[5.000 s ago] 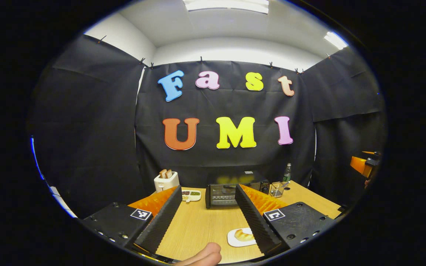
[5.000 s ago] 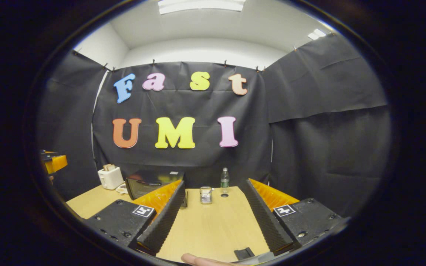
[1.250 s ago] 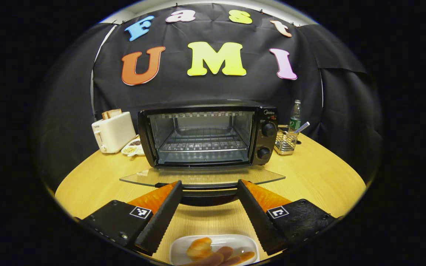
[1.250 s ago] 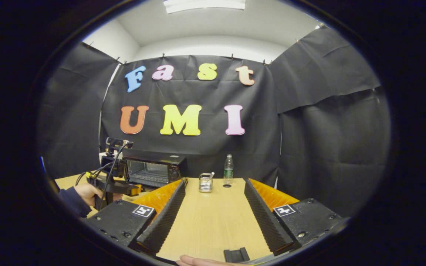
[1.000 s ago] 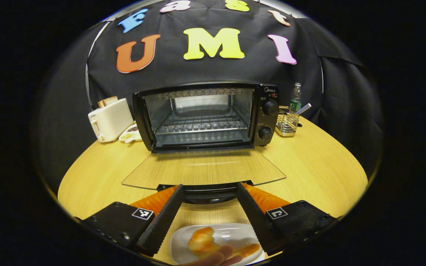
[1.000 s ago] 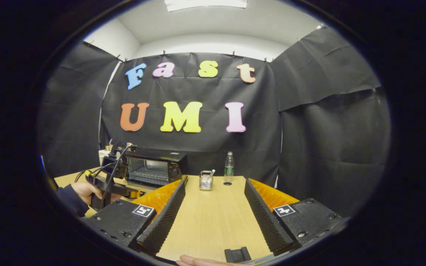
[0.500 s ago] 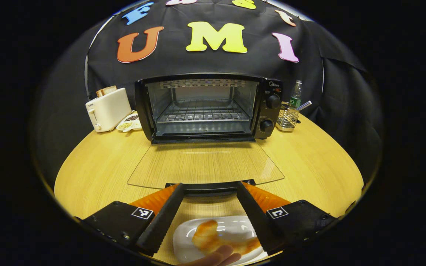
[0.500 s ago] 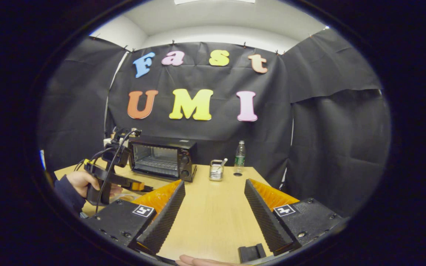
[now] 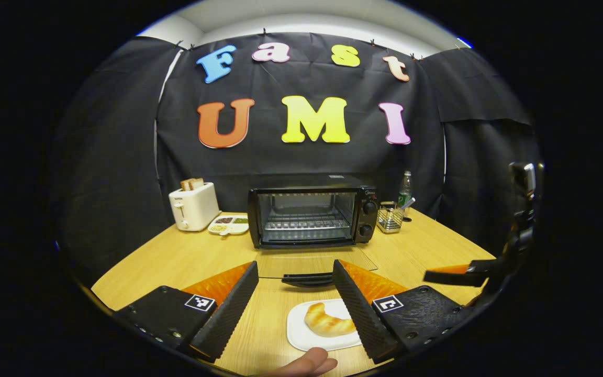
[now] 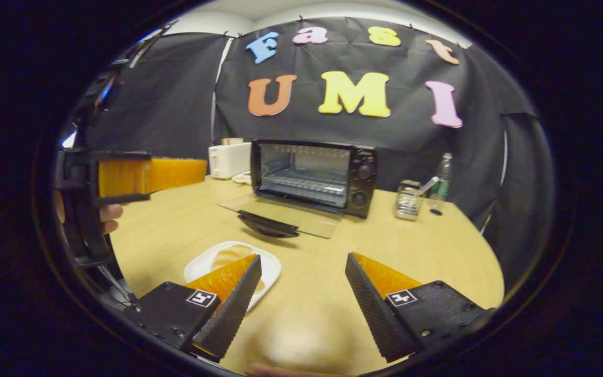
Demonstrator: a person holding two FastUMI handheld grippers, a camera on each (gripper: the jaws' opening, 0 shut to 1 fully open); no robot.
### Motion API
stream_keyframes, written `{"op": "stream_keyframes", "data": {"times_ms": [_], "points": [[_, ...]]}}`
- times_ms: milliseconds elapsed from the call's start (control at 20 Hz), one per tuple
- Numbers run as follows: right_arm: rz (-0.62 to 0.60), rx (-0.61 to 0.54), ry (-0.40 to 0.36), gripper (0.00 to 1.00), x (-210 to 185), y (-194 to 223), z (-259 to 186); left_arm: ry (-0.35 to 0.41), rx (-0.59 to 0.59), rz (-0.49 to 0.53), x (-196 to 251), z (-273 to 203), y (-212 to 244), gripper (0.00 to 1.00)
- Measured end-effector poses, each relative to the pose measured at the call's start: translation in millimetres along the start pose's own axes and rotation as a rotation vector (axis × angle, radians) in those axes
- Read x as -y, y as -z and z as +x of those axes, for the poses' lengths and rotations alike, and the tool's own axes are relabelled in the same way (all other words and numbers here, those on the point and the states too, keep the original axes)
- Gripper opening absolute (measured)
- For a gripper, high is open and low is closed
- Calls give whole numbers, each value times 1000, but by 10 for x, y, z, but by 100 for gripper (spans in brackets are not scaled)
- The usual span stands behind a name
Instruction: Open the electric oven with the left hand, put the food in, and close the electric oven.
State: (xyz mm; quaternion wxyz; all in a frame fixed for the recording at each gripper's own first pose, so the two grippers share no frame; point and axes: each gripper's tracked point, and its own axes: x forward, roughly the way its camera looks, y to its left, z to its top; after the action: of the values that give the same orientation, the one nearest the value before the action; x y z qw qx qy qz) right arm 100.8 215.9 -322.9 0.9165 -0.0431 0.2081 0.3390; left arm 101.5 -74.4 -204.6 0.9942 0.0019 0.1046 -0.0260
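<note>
The black electric oven (image 9: 312, 217) stands at the back of the wooden table (image 9: 186, 259), its glass door (image 9: 314, 262) lying open and flat, handle (image 9: 306, 279) toward me. A croissant (image 9: 327, 320) lies on a white plate (image 9: 299, 335) in front of the door. My left gripper (image 9: 294, 264) is open and empty, held back from the handle, above the plate. In the right gripper view the oven (image 10: 314, 175) is ahead, and my right gripper (image 10: 303, 257) hangs open over the table, its left finger above the plate (image 10: 272, 267) and croissant (image 10: 228, 256). The left gripper (image 10: 176, 173) shows at the left.
A white toaster (image 9: 192, 207) and a small divided dish (image 9: 228, 224) sit left of the oven. A wire holder (image 9: 389, 220) and a bottle (image 9: 405, 189) stand to its right. The right gripper (image 9: 453, 275) reaches in from the right edge. A hand (image 10: 108, 217) holds the left gripper.
The left gripper has drawn back and up from the open door's handle. The right gripper has swung left and down toward the plate, with the oven now ahead of it.
</note>
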Motion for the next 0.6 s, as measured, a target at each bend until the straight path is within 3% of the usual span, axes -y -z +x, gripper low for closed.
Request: {"op": "stream_keyframes", "data": {"times_ms": [150, 300, 400, 450, 600], "points": [[8, -29, -175, 100, -413, 7, 183, -28, 85, -32, -201, -363, -212, 94], [-63, -53, -270, 100, -649, 31, 342, -42, 139, -49, -361, -754, -364, 94], [-96, -104, -316, 89, -725, 114, 473, -71, 177, -14, -486, -969, -483, 93], [-106, -136, -313, 98, -726, 171, 532, -61, 209, -13, -490, -1053, -572, 94], [-153, -181, -305, 89, -665, 266, 599, -36, 264, -16, -461, -1309, -740, 94]]}}
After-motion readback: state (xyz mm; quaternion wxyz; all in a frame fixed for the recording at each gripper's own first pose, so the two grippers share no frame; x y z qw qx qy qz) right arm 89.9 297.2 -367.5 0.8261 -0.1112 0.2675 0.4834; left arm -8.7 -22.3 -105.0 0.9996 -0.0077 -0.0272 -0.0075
